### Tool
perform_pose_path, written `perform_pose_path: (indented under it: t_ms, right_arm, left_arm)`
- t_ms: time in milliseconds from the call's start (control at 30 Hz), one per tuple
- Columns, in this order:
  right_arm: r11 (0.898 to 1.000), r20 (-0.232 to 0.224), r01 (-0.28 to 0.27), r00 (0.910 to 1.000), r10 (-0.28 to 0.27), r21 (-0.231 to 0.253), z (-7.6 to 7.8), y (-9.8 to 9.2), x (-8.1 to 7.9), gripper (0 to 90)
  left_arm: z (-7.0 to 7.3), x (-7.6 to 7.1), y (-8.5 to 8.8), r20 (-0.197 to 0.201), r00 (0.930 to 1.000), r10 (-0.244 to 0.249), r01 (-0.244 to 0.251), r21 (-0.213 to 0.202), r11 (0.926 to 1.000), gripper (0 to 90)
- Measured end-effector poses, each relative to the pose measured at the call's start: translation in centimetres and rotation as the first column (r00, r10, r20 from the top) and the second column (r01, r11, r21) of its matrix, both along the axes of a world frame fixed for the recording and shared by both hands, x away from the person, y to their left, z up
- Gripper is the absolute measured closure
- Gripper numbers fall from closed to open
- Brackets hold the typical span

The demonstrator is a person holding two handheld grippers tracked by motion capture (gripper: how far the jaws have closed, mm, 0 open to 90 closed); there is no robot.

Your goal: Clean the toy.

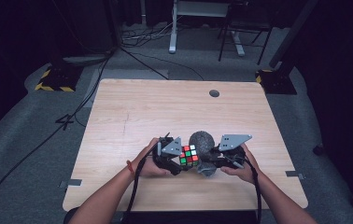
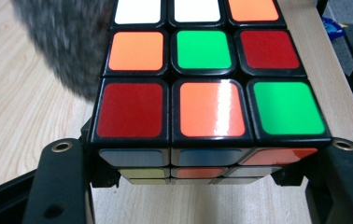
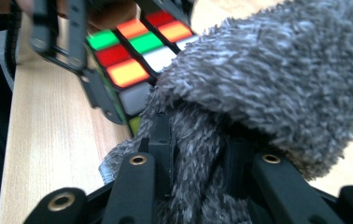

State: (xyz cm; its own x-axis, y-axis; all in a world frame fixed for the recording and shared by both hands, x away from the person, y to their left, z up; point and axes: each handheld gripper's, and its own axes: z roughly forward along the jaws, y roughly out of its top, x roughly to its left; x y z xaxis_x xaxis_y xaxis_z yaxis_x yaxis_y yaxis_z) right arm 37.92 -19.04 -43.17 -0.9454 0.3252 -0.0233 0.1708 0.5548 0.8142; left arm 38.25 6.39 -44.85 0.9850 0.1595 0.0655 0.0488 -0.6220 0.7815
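**Jaws Clamped on Cube and Fuzzy Grey Cloth at Table's Near Edge**

Jaws on both of my grippers are closed on their loads: the left gripper [image 1: 177,161] pinches a scrambled puzzle cube [image 1: 189,156] across its lower layer, and the right gripper [image 1: 219,160] is clamped on a fuzzy grey cloth [image 1: 201,142], its fabric bunched between the jaws in the right gripper view. Both loads hang just above the wooden table [image 1: 174,107], near its front edge, with the cloth [image 3: 268,79] pressed against the cube's [image 3: 135,53] far side.

I read the step in hand as wiping the cube or wrapping it in the cloth. To do it well, I would keep the left grip square on the cube [image 2: 202,93] so that no layer twists under pressure, and draw the cloth [image 2: 67,42] over one face at a time instead of pushing hard from the side, which could lever the cube out of the pinch. The right grip looks deep enough, though I would check that the fabric does not slip.

Much is hard to read. I cannot tell whether the grey thing is a plain cloth, a mitt or a pouch, since its shape is bundled. Its pile hides the right jaw tips, and the cube's far and under faces stay hidden. Focus in the right gripper view is soft on the cube, and the room behind the table is too dark to make out.
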Motion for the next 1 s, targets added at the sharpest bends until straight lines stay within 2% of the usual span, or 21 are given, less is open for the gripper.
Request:
perform_pose_path:
  t_ms: [67, 100, 133, 200, 267, 333, 367, 467, 567, 767, 867, 1000]
  right_arm:
    - [1.000, -0.009, -0.002, 1.0000, 0.002, -0.030, -0.5, 0.1, 0.1, 71.1]
    - [1.000, -0.009, -0.002, 1.0000, 0.002, -0.030, -0.5, 0.1, 0.1, 71.1]
    - [0.998, -0.023, -0.010, 0.9997, 0.009, -0.056, -0.9, 0.1, 0.2, 71.1]
    - [0.999, -0.025, -0.014, 0.9996, 0.013, -0.049, -0.9, 0.1, 0.1, 71.1]
    - [1.000, -0.018, -0.019, 0.9997, 0.019, -0.023, -0.6, -0.2, -0.1, 71.1]
    - [1.000, -0.015, -0.024, 0.9996, 0.023, -0.004, -0.3, -0.3, -0.2, 71.1]
    - [0.999, -0.003, -0.025, 0.9997, 0.025, 0.025, 0.2, -0.5, -0.4, 71.1]
    - [0.998, 0.004, -0.031, 0.9995, 0.031, 0.050, 0.3, -0.6, -0.6, 71.1]
    - [0.996, 0.007, -0.056, 0.9984, 0.055, 0.073, 0.5, -0.5, -0.7, 71.1]
    - [0.993, 0.010, -0.096, 0.9954, 0.096, 0.066, 0.7, 0.0, -1.0, 71.1]
    - [0.993, 0.016, -0.103, 0.9946, 0.102, 0.064, 0.8, 0.3, -1.1, 71.0]
    - [0.993, 0.018, -0.105, 0.9944, 0.104, 0.053, 0.9, 0.8, -1.2, 71.0]
  left_arm:
    - [0.3, 0.0, 0.2, -0.002, 1.0000, -0.005, 0.005, -0.024, 0.9997, 33.8]
    - [0.3, 0.0, 0.2, -0.002, 1.0000, -0.005, 0.005, -0.024, 0.9997, 33.8]
    - [0.6, 0.1, 0.3, 0.000, 1.0000, -0.001, 0.001, -0.040, 0.9992, 33.8]
    - [0.6, 0.1, 0.4, -0.004, 1.0000, -0.003, 0.003, -0.043, 0.9991, 33.8]
    - [0.5, 0.1, 0.1, 0.020, 0.9997, 0.013, -0.013, -0.004, 0.9999, 33.8]
    - [0.3, 0.1, 0.0, 0.021, 0.9997, 0.010, -0.010, 0.008, 0.9999, 33.7]
    - [0.0, 0.1, -0.3, 0.017, 0.9998, 0.012, -0.012, 0.016, 0.9998, 33.7]
    - [-0.1, 0.2, -0.4, 0.009, 0.9999, 0.009, -0.009, 0.012, 0.9999, 33.4]
    - [-0.3, 0.1, -0.7, 0.015, 0.9999, 0.005, -0.005, 0.036, 0.9993, 33.1]
    - [-0.9, 0.0, -1.4, 0.012, 0.9998, -0.015, 0.014, 0.072, 0.9973, 32.9]
    - [-1.0, 0.0, -1.6, 0.022, 0.9997, -0.011, 0.009, 0.094, 0.9956, 32.9]
    - [-1.2, 0.0, -1.8, 0.025, 0.9996, -0.010, 0.008, 0.101, 0.9948, 33.0]
